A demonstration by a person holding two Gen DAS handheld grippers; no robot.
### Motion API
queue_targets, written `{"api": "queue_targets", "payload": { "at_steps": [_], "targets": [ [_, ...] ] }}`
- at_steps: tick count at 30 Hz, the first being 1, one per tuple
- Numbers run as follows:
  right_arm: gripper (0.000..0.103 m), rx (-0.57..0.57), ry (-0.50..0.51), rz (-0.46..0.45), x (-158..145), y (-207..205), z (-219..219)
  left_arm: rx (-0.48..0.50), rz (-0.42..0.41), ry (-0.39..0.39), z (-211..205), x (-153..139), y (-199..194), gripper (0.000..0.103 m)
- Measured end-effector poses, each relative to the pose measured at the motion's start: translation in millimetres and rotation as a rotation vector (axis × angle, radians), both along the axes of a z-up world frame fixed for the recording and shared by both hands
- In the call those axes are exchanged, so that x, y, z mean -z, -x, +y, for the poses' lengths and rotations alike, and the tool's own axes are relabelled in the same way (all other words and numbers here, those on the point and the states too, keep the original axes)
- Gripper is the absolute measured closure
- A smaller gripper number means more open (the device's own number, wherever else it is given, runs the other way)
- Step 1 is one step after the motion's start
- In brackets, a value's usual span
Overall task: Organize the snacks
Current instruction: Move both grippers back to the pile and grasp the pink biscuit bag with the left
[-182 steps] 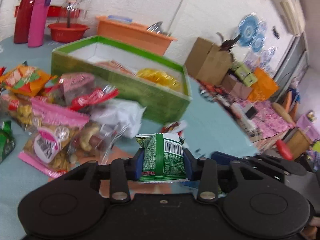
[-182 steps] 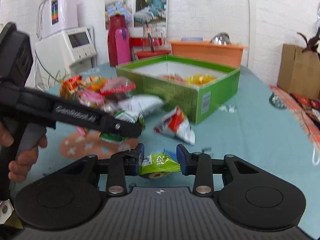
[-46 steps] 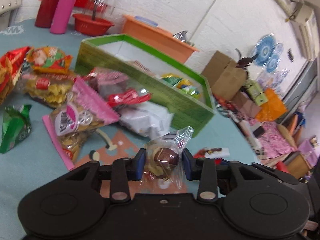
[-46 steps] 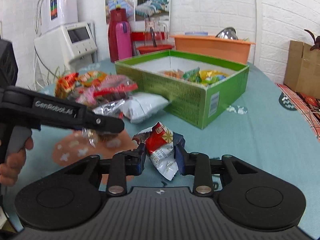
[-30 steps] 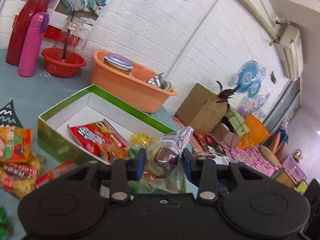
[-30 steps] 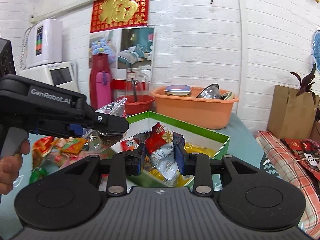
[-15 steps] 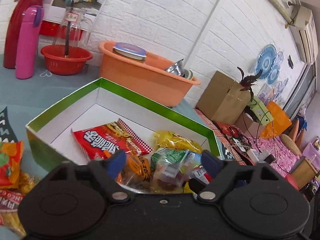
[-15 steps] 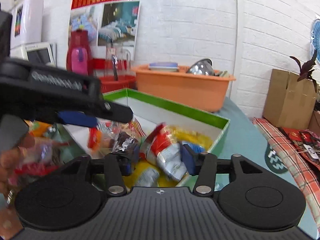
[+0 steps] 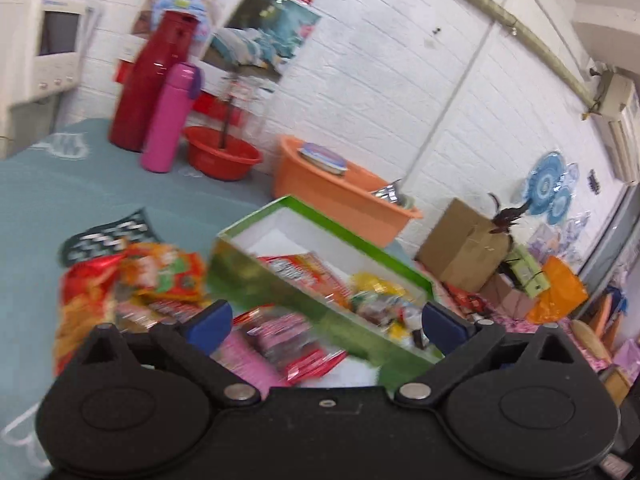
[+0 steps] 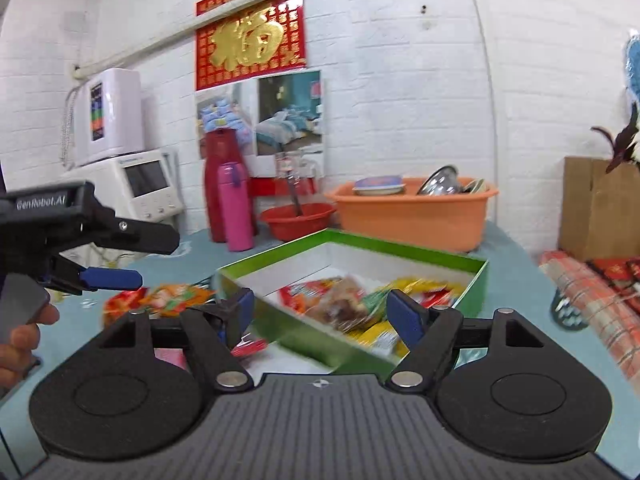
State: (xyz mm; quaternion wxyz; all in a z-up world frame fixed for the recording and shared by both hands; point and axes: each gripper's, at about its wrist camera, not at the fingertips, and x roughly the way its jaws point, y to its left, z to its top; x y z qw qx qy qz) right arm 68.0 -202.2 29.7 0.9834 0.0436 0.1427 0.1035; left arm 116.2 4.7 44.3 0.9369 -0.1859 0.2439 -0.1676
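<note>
Both tongs are spread wide and carry nothing: the left tongs (image 9: 326, 322) hang above the loose snack packets (image 9: 160, 276) on the table (image 9: 48, 196), the right tongs (image 10: 320, 310) over the green box (image 10: 478, 280) holding packets. Next, likely, each lowers onto another loose packet left of the box.

White-painted brick walls (image 10: 400, 80). Red hanging with gold character (image 10: 251, 43) mounted at 12 o'clock; bedding poster (image 10: 276, 114) pinned beneath. Pipe (image 9: 492, 10) run along wall top. Air conditioner (image 9: 618, 110) fixed at 2 o'clock. Table covered in teal cloth (image 9: 60, 196).
</note>
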Motion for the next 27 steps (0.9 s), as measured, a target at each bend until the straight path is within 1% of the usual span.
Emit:
{"api": "queue_targets", "payload": {
  "at_steps": [1,3,6,9,12,13,15,17,19,22,24,25,27],
  "targets": [
    [0.000,-0.016,-0.010,0.015,2.4,2.6,3.8,-0.023,0.012,-0.022,4.4,5.7,6.1,0.000],
    [0.000,-0.062,-0.019,0.050,8.6,7.7,12.1,-0.040,0.038,-0.043,11.8,19.4,12.6,0.000],
    [0.000,-0.111,-0.010,0.098,19.1,14.1,27.3,-0.055,0.091,-0.031,21.3,35.7,9.0,0.000],
    [0.000,-0.132,0.028,0.131,26.7,18.1,40.1,-0.045,0.072,-0.015,26.7,42.0,-3.9,0.000],
    [0.000,-0.139,0.040,0.155,31.7,22.3,46.4,0.016,0.080,-0.016,26.1,49.4,-24.4,0.000],
    [0.000,-0.141,0.036,0.163,33.2,23.4,46.8,0.026,0.095,-0.013,25.8,52.6,-32.3,0.000],
    [0.000,-0.143,0.034,0.180,36.4,25.7,49.2,0.038,0.133,0.009,26.2,60.5,-45.1,0.000],
    [0.000,-0.145,0.042,0.195,40.8,27.9,52.1,0.065,0.161,0.036,26.6,68.3,-48.9,0.000],
    [0.000,-0.147,0.051,0.205,43.7,28.0,54.5,0.092,0.152,0.015,21.3,67.6,-36.0,0.000],
    [0.000,-0.158,0.056,0.224,48.2,27.2,57.0,0.195,0.164,0.060,9.9,67.2,-10.3,0.000],
    [0.000,-0.165,0.059,0.241,51.6,25.3,59.3,0.290,0.168,0.078,0.4,68.7,5.6,0.000],
    [0.000,-0.171,0.062,0.249,53.5,24.5,61.3,0.312,0.165,0.076,-2.4,68.9,12.0,0.000],
    [0.000,-0.180,0.071,0.262,56.7,25.0,64.2,0.299,0.149,0.060,-2.1,66.4,17.9,0.000]
  ]
}}
